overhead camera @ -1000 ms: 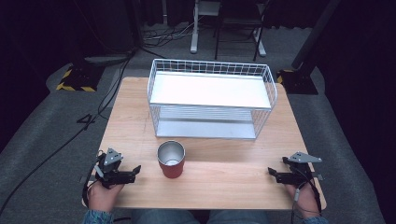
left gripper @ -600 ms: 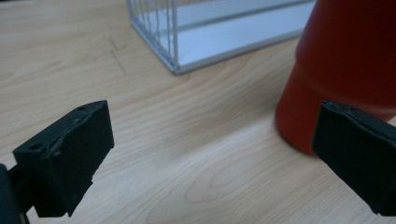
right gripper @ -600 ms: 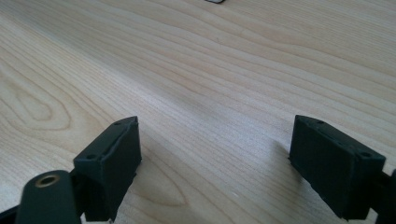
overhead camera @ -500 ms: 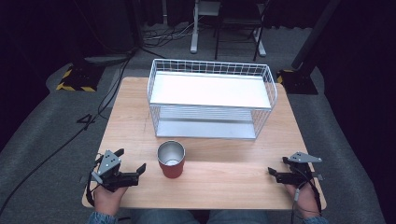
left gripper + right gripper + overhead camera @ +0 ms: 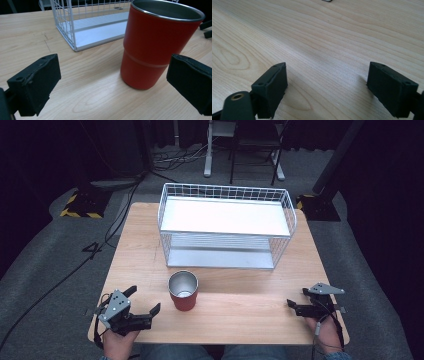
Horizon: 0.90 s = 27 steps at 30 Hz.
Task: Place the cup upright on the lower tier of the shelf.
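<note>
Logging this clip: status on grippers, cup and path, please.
Left gripper open, aimed at red cup, not touching. Right gripper open, resting low on table. Cup upright before wire rack. Path clear.

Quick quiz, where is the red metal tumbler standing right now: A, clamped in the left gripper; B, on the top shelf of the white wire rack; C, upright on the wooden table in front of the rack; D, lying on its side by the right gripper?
C: the red metal tumbler stands upright on the wooden table, in front of the white wire rack; the left gripper is open beside it.
</note>
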Tool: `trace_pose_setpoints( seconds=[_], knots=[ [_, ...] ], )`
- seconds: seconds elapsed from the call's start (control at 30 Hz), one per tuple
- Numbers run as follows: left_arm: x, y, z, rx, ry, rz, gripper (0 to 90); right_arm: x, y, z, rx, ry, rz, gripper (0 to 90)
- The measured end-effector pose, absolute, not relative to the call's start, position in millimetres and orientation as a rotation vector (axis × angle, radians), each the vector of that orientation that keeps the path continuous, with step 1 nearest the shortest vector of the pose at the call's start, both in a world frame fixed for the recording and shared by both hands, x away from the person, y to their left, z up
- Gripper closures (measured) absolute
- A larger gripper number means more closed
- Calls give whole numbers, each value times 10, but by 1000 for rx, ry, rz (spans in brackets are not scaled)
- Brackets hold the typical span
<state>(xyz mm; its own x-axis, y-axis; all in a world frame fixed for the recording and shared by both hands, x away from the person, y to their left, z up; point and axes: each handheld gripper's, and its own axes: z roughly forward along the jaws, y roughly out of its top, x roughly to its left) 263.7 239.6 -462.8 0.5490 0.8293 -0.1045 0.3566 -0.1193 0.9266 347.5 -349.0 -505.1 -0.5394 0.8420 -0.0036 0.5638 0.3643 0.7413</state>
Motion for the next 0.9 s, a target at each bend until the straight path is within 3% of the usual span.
trace_pose_setpoints(
  seconds=[0.9],
  knots=[
    [2692,1856,-4740,1704,934,523,0,3475,-3491,-5051,1227,2247,993,172]
  ],
)
